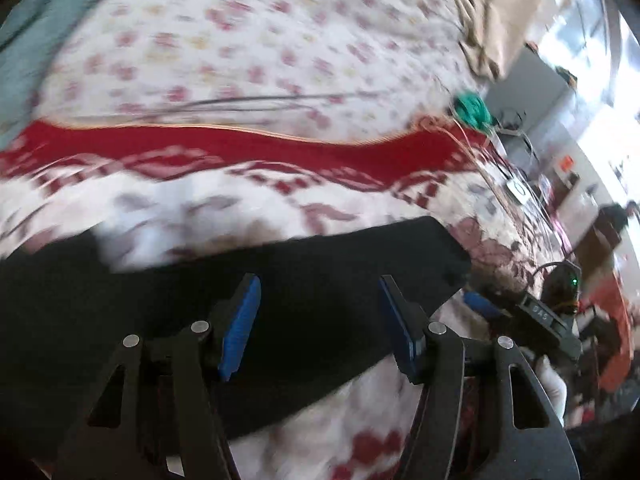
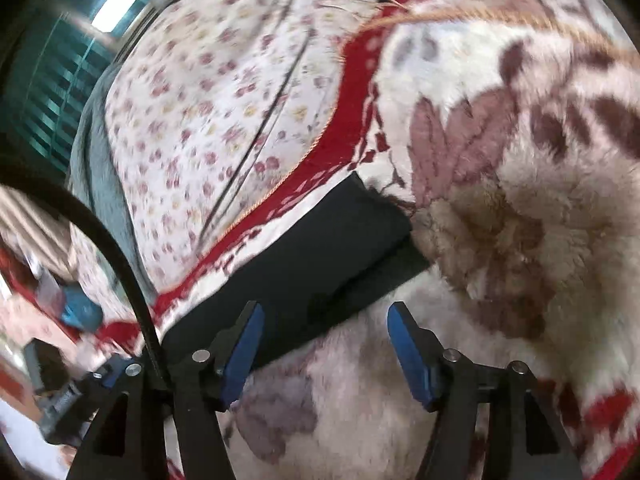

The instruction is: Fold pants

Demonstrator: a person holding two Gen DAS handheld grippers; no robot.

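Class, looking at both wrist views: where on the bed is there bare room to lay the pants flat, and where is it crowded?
Free: the fluffy blanket right of the black pants, and the floral sheet beyond the red border, crossed only by a thin cable. Crowded: the far corner with the green bundle and loose wires. Both the left tongs and the right tongs are open.

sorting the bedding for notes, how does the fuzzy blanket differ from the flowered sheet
The fuzzy blanket is thick and furry with big brown leaf shapes and a red border; the flowered sheet is thin and smooth with tiny pink blossoms. The black pants lie on the blanket, not the sheet. Both have pale grounds.
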